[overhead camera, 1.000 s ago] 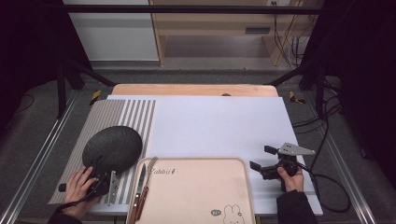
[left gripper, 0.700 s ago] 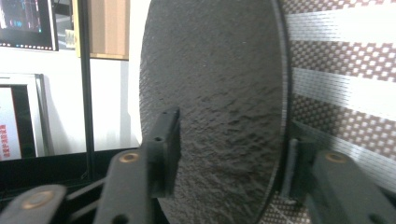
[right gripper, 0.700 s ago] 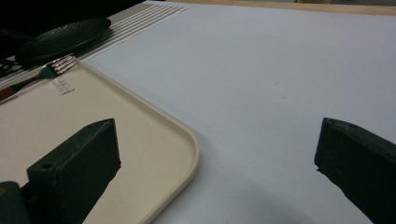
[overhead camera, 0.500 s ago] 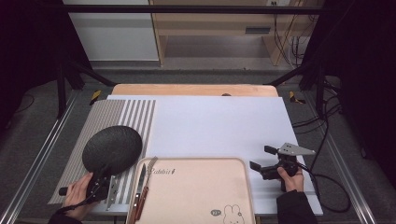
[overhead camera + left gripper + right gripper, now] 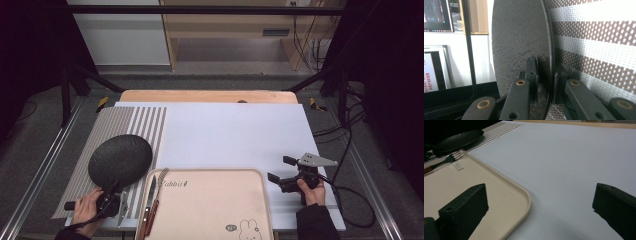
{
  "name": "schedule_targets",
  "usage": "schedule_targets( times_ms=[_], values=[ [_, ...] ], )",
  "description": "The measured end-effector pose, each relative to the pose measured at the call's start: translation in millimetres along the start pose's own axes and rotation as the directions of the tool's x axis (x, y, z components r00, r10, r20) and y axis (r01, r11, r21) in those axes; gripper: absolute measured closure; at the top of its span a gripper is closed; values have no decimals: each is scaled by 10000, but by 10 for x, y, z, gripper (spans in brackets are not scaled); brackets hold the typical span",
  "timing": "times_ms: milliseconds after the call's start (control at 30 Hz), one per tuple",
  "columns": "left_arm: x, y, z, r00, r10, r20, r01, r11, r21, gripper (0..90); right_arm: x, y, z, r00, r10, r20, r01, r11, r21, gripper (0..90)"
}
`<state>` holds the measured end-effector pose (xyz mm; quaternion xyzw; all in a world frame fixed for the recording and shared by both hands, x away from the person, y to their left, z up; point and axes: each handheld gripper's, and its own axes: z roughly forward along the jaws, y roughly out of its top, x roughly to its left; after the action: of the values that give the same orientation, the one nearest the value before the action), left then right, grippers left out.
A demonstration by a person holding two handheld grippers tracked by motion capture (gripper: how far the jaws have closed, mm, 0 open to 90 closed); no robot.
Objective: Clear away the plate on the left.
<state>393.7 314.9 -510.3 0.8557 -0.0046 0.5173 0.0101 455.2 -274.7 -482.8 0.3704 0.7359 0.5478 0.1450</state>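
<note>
We see the left gripper [image 5: 111,199] whose jaws have just been closing on the rim of the black plate [image 5: 120,160], at the plate's 6 o'clock edge. The plate lies on the striped mat [image 5: 125,122] at the desk's 8 o'clock side. The right gripper [image 5: 281,173] holds its jaws wide apart with nothing between them, at 3 o'clock of the beige tray [image 5: 210,210].

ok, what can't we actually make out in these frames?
- Left tool, left gripper view: whether its pads fully press the black plate; the rim covers the contact. Its jaws have just been closing on that rim.
- Knife and fork, high view: handle ends cut off by the bottom edge.
- Tray print, high view: too small to read.
- Right tool: open, nothing between its jaws.
</note>
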Motion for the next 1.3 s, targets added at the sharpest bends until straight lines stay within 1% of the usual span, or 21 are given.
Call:
schedule_targets(
  times_ms=[133,200,333,633,700,800,1067,1167,1200,1300],
  values=[
    [-6,4,-3,9999,102,-84,-102,9999,-31,806,-1,0,-1,10000,2,3,-2,10000,4,2],
    [4,16,-18,9996,187,-200,-187,9998,3,816,-1,0,-1,10000,-4,4,4,10000,-6,2],
    [42,26,-42,9990,126,-440,-131,9999,-108,850,-2,0,-2,10000,-10,16,10,10000,0,2],
    [74,22,-58,9987,84,-494,-96,9997,-237,856,-3,2,-4,10000,0,19,0,10000,21,2],
    [84,24,-66,9988,-32,-481,19,9996,-289,857,-3,0,-1,10000,-13,19,13,10000,2,2],
    [80,26,-67,9988,71,-488,-85,9996,-287,858,-3,0,-2,10000,-12,20,12,10000,8,2],
    [103,26,-90,9992,89,-400,-104,9992,-377,858,-3,0,0,10000,2,30,-2,10000,23,2],
    [110,27,-107,9993,-37,-379,20,9990,-453,858,-4,0,-2,10000,-13,32,13,10000,19,2],
    [113,29,-112,9992,-116,-389,96,9987,-504,858,-4,1,-7,10000,-7,28,7,10000,43,2],
    [137,42,-145,9985,-100,-538,72,9986,-517,858,-3,0,-3,10000,-12,36,12,10000,13,2]
  ],
)
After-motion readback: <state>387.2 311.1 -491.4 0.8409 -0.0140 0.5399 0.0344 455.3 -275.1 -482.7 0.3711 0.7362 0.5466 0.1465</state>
